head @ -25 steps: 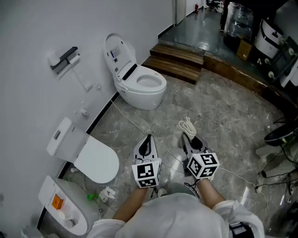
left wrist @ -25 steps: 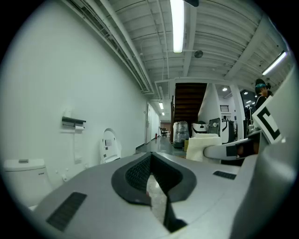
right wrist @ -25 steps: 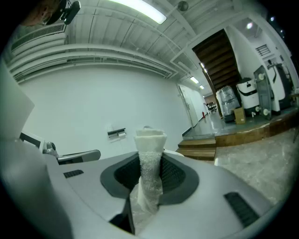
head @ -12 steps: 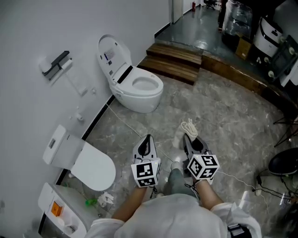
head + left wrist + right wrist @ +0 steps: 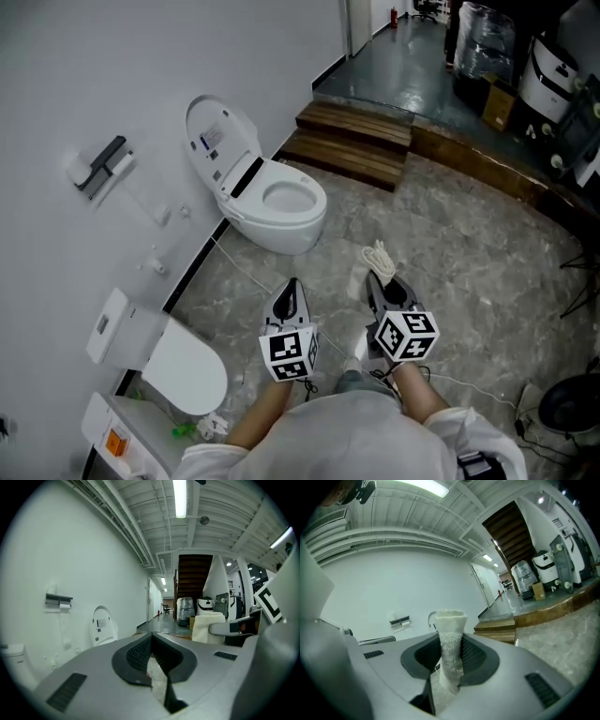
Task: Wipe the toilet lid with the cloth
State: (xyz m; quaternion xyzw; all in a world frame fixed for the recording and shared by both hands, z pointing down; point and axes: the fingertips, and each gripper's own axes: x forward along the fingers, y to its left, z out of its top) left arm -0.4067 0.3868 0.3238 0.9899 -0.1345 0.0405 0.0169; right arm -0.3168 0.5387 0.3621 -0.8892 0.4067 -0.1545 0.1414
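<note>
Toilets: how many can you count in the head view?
2. A toilet with its lid raised stands against the wall near the wooden steps. A toilet with its lid shut is lower left along the same wall. A white fixture cut off bottom-left may be a third.

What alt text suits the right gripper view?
The right gripper has its fingers shut on a folded white cloth that stands up between them. Beyond are a white wall, a toilet's raised lid and wooden steps.
</note>
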